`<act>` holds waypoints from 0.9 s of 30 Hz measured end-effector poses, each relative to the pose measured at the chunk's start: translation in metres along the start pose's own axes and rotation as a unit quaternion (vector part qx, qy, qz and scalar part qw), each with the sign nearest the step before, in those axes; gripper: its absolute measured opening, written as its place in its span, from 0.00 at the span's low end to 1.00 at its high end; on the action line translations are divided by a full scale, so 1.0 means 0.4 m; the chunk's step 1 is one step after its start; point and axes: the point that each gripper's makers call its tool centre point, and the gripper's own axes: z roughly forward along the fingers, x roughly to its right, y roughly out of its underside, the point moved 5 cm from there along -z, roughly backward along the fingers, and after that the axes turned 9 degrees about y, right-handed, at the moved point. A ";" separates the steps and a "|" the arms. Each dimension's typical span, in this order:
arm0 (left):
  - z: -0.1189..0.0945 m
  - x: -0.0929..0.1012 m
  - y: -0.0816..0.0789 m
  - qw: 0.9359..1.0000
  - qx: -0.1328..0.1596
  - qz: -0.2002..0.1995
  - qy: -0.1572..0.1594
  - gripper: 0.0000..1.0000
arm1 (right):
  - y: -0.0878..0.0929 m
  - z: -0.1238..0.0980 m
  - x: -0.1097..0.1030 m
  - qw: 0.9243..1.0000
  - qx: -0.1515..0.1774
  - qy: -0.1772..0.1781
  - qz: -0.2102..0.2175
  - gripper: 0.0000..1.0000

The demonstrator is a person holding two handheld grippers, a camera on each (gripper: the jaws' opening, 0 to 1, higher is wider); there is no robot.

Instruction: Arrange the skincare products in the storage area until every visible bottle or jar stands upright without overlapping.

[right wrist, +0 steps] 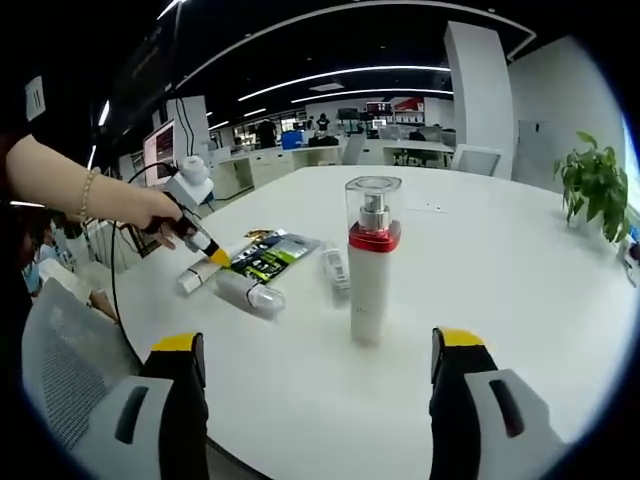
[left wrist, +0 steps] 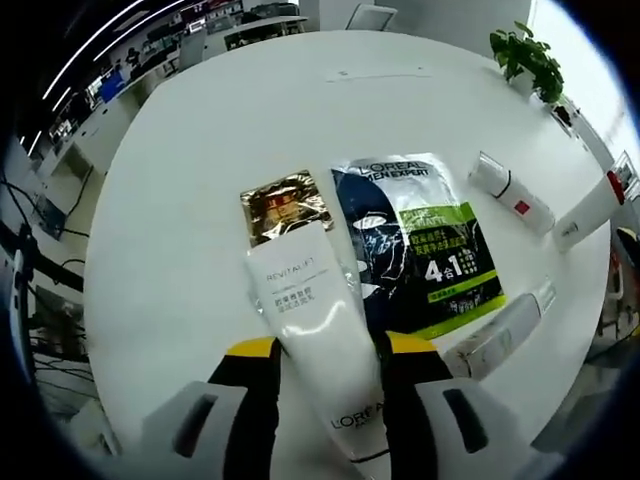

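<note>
Left gripper view: left gripper [left wrist: 330,385] w/ black-and-yellow jaws clamped on a white squeeze tube printed REVITALIFT / L'OREAL [left wrist: 318,335] — tube lies flat along the jaws, its far end toward 12 o'clock. Round white table [left wrist: 200,180] underneath. Just past the tube's far end, at about 11 o'clock, a gold foil sachet [left wrist: 285,205]. At 1 o'clock, touching the tube's side, a dark blue and green MEN EXPERT mask packet [left wrist: 420,245], flat. At 4 o'clock of the packet, a clear-capped white bottle [left wrist: 497,335] on its side. Toward 2 o'clock, a small white tube w/ red label [left wrist: 512,195], lying down; beyond it a tall white pump bottle w/ red collar [left wrist: 590,210]. Green potted plant [left wrist: 530,55] at table's far edge.

Right gripper view: right gripper [right wrist: 320,385] jaws spread wide apart, nothing between them. Pump bottle [right wrist: 371,260] stands upright at 12 o'clock, well clear of both jaws. At 10 o'clock a person's hand [right wrist: 160,212] holds the left gripper [right wrist: 215,256] over the packet [right wrist: 270,255]; clear-capped bottle [right wrist: 250,293] lies near it.
</note>
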 end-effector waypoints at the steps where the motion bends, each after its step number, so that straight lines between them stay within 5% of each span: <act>1: 0.000 -0.002 0.001 1.000 0.002 -0.005 0.002 0.37 | 0.000 0.000 0.000 1.000 0.000 0.000 0.000 0.93; 12: -0.013 -0.016 0.015 0.995 0.031 -0.089 0.028 0.31 | -0.003 -0.001 -0.003 1.000 0.000 0.001 -0.006 0.92; 27: -0.080 -0.008 0.026 0.990 0.104 -0.090 0.042 0.30 | -0.020 -0.013 0.007 1.000 0.017 0.012 0.000 0.92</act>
